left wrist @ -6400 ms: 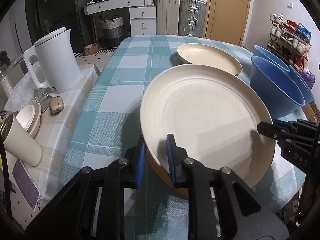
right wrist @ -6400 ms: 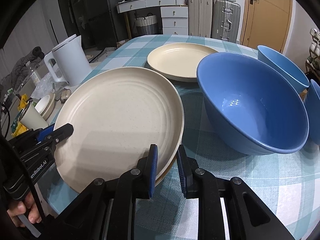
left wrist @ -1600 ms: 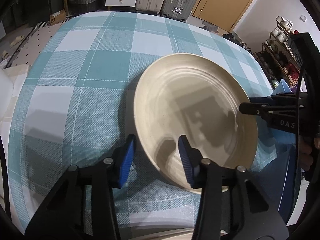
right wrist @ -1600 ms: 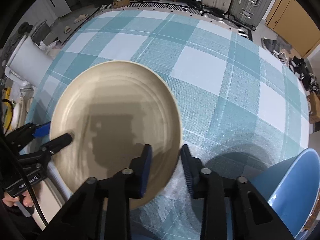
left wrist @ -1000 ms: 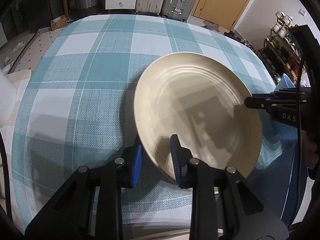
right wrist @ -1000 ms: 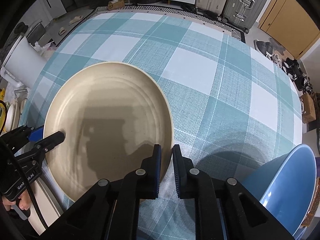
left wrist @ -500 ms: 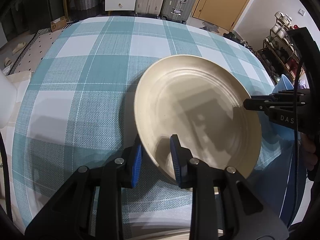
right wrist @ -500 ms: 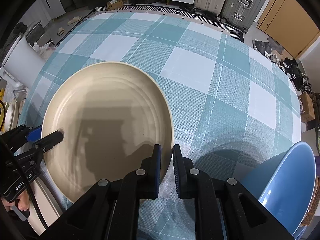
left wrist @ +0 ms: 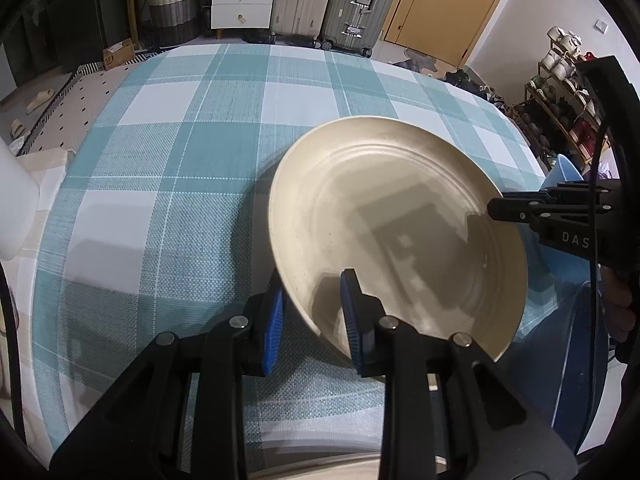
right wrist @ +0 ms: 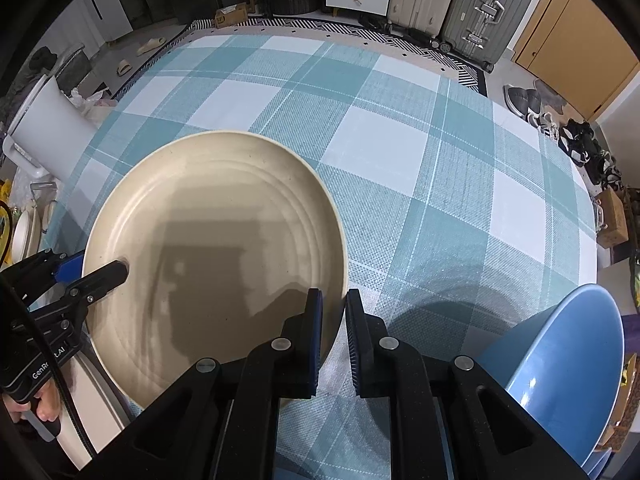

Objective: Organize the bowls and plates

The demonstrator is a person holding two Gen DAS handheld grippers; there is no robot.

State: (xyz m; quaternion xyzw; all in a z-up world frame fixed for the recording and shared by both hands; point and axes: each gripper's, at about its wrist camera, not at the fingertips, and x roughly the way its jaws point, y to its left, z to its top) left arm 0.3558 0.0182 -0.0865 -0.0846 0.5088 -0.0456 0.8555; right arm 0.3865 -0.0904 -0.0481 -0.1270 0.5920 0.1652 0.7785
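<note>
Both grippers, left (left wrist: pixel 312 312) and right (right wrist: pixel 334 328), clamp their fingers on the plate (right wrist: pixel 216 240) rim, left of the bowl (right wrist: pixel 560 360).

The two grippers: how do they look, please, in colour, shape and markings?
The left gripper and the right gripper are black plastic frames, each with two flat fingers, blue ribbed pads and round silver screws. The right one shows white letters "DAS", the left one "GenRo...", partly hidden. A black cable runs along each. No sleeve is visible.
</note>
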